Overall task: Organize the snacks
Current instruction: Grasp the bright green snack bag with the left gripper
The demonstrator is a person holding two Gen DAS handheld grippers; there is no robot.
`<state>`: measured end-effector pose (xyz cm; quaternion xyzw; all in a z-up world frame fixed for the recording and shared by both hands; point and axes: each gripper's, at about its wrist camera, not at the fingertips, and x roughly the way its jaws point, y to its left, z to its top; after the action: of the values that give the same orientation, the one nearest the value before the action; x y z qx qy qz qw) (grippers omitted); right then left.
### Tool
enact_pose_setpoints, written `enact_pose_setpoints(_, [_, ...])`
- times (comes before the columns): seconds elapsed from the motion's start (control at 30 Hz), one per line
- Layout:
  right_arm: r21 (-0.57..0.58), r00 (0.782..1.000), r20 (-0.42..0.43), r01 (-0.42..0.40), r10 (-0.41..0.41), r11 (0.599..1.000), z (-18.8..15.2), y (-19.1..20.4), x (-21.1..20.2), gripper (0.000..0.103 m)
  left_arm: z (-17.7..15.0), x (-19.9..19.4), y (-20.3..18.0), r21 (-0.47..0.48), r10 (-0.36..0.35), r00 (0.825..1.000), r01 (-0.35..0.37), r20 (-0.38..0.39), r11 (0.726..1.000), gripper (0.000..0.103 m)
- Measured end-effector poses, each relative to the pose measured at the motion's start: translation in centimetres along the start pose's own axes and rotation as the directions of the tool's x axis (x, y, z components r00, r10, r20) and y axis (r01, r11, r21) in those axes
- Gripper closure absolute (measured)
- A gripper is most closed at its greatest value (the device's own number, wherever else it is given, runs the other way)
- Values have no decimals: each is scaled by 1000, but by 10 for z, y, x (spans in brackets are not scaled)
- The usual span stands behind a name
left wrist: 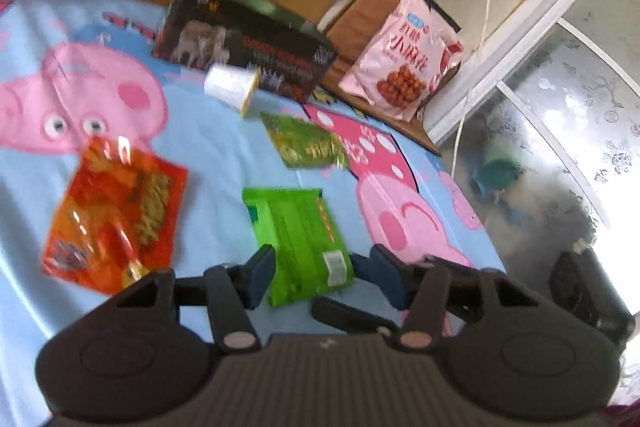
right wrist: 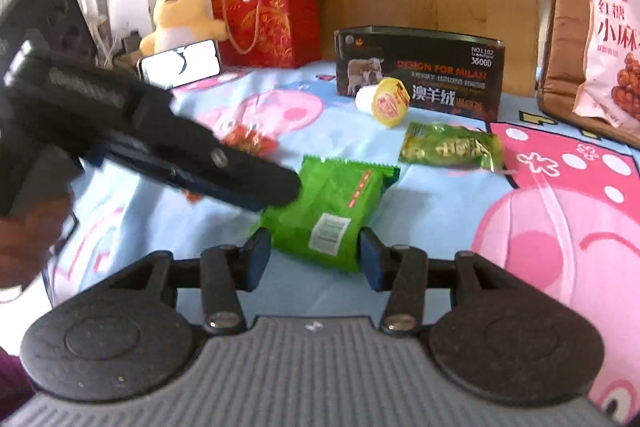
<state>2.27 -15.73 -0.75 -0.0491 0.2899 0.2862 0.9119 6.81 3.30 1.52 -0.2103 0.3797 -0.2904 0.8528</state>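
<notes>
Snacks are lying scattered on the blue cartoon-print bedsheet (left wrist: 224,155): a bright green crinkly plastic packet (left wrist: 298,239) nearest, an orange-red foil bag (left wrist: 116,211) to its left, a dark green pouch (left wrist: 306,145) and a small white cup (left wrist: 230,89) lying on its side against the black printed box (left wrist: 244,35). Both tools are converging on the bright green packet. The left gripper (left wrist: 320,275) is straddling its near end, jaws spread, pads apparently not pressing; the right gripper (right wrist: 314,255) is likewise straddling it, spread. Judging by this, one tool should be pinching squarely across the sealed edge while the other is steadying, avoiding a clash.
</notes>
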Motion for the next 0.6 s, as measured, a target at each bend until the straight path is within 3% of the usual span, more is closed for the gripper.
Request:
enact_pose_setpoints(0.17, [-29, 998, 9, 59, -59, 998, -3, -1, -11, 48, 8, 16, 7, -48, 28, 999, -30, -45, 998, 40])
enact_pose_setpoints(0.27, [-51, 998, -4, 69, -69, 996, -2, -1, -7, 41, 4, 27, 4, -20, 50, 998, -51, -38, 999, 43])
enact_pose_setpoints(0.33, [-78, 998, -13, 54, -55, 995, -3, 2, 2, 42, 3, 30, 0, -13, 46, 997, -47, -57, 999, 53])
enact_pose_setpoints(0.43, [-71, 999, -1, 46, -46, 996, 1, 8, 8, 51, 3, 25, -3, 5, 85, 995, -85, -45, 996, 54])
enact_pose_setpoints(0.6, [-95, 996, 79, 60, -52, 994, 13, 14, 0, 55, 36, 5, -14, 48, 61, 998, -62, 11, 997, 54])
